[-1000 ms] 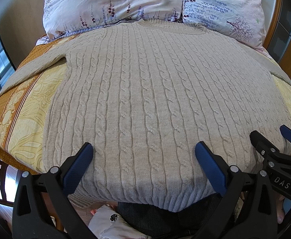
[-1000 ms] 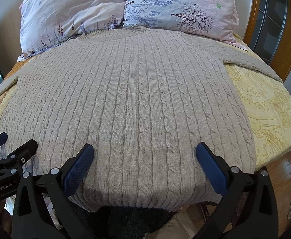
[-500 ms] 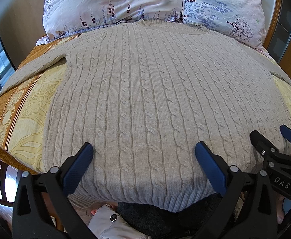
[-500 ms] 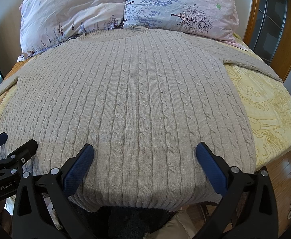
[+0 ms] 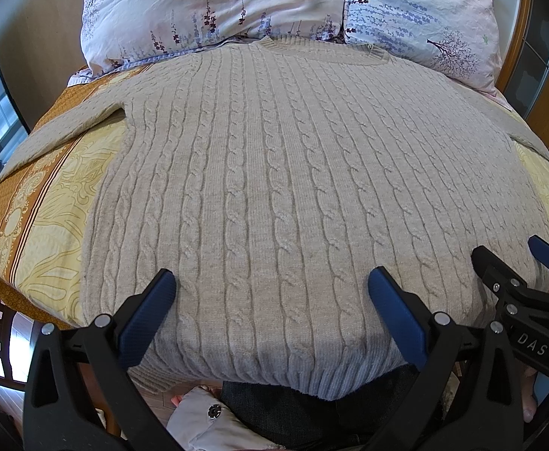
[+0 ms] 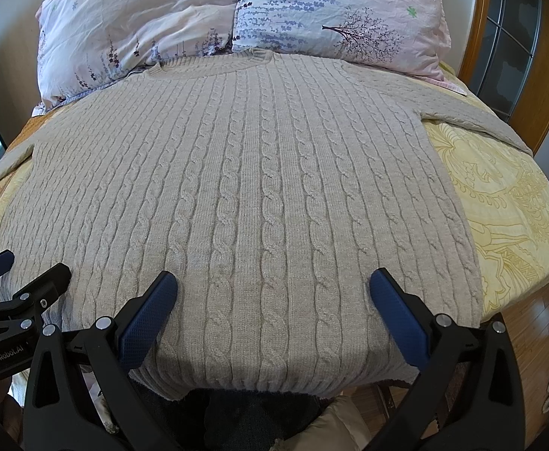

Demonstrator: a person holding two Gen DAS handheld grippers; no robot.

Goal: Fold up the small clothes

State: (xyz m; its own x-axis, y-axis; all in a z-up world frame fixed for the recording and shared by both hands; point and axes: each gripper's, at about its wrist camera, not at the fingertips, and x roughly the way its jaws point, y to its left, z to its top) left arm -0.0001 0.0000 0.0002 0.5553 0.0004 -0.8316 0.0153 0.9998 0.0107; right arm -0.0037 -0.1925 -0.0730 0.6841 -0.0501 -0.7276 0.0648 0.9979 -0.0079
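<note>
A beige cable-knit sweater (image 5: 274, 188) is laid flat and face up across the middle of both frames, spread over a yellow patterned bedspread (image 5: 49, 218). Its ribbed collar (image 5: 312, 43) is placed at the top centre of the left wrist frame, touching two floral pillows (image 6: 143, 26) that fill the upper part of each view. One sleeve (image 5: 60, 131) is stretched toward the left edge of the left wrist frame, and the other sleeve (image 6: 473, 109) is stretched toward the upper right of the right wrist frame. The ribbed hem (image 5: 274, 372) is seen at the bottom centre, draped just over the near edge of the bed.

The left gripper (image 5: 270, 300) is held low in the bottom of its frame, above the lower part of the sweater, with its blue-padded fingers (image 5: 150, 308) spread wide and nothing grasped between them. The right gripper (image 6: 272, 300) is held likewise at the bottom of its own frame, released, with the knit seen between its parted fingers (image 6: 394, 312). Whether the pads touch the fabric cannot be told. Each gripper is also seen at the lower edge of the other's view. A wooden headboard frame (image 6: 477, 18) is seen at the upper right, and dark trousers (image 5: 293, 409) of a person are seen below the hem.
</note>
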